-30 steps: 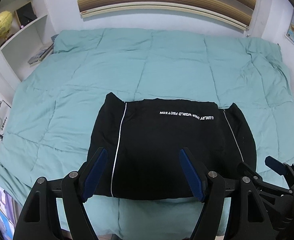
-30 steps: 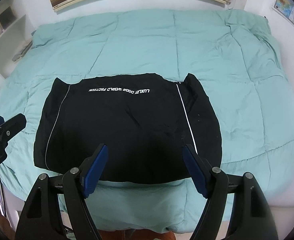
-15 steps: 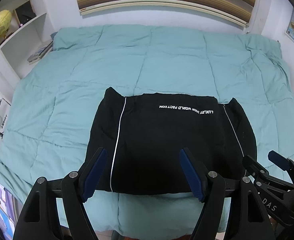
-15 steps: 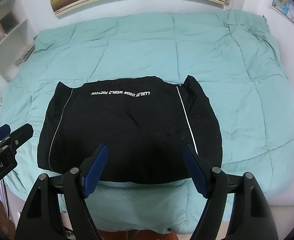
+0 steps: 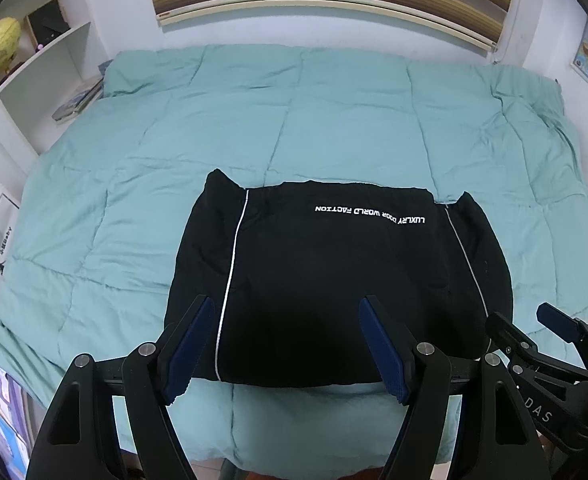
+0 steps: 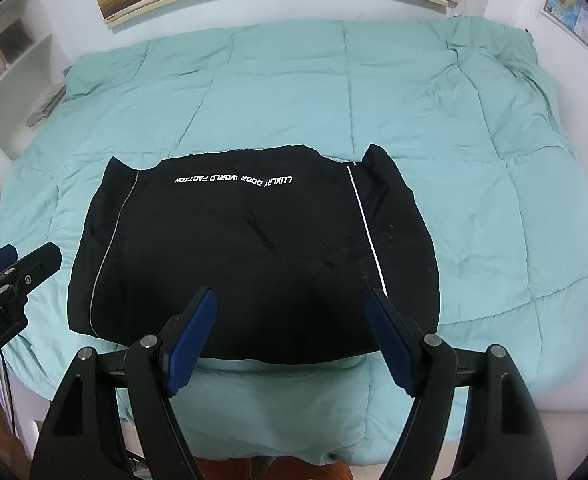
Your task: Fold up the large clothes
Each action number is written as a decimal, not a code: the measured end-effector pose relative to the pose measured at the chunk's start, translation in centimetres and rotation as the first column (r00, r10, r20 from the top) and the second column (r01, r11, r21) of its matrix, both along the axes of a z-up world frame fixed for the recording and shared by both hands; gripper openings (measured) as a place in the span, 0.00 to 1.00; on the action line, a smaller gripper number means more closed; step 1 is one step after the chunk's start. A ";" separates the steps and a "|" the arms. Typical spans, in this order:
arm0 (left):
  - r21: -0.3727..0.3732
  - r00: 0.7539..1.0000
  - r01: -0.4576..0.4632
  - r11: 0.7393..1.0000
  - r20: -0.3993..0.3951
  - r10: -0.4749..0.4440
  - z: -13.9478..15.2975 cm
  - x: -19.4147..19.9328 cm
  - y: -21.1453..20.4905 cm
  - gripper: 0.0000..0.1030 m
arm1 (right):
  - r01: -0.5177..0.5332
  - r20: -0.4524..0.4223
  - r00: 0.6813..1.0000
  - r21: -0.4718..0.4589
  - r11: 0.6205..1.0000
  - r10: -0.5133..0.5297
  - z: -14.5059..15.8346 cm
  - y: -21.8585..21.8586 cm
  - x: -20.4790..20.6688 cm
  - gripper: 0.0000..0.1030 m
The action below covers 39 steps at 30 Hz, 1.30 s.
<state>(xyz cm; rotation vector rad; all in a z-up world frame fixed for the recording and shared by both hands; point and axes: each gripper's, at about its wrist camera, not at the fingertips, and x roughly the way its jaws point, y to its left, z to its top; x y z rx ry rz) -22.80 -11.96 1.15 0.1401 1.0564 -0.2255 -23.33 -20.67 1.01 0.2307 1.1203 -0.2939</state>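
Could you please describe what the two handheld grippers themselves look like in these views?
Both the left gripper and right gripper are matte black plastic frames with triangular cut-outs and silver round pivot bolts. Each carries two flat, dark blue textured pads. White lettering marks their sides. No sleeves or cables show.

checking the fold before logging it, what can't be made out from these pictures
- Near hem of the folded black garment with white piping: left wrist view, partly behind the left gripper fingers.
- Layers beneath its top: hidden in both views.
- Near edge of the teal quilted duvet: right wrist view, behind the right gripper.
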 end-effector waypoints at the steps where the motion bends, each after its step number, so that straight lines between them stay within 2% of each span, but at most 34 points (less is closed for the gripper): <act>1: 0.001 1.000 0.000 1.000 -0.001 0.000 0.0 0.0 0.0 0.74 | -0.001 -0.001 1.000 0.000 1.000 0.001 0.0 0.1 0.0 0.76; 39: 0.018 0.999 -0.008 1.000 -0.031 0.008 -1.0 1.7 0.2 0.74 | -0.009 -0.038 0.999 0.018 1.000 0.010 -1.1 0.4 2.0 0.76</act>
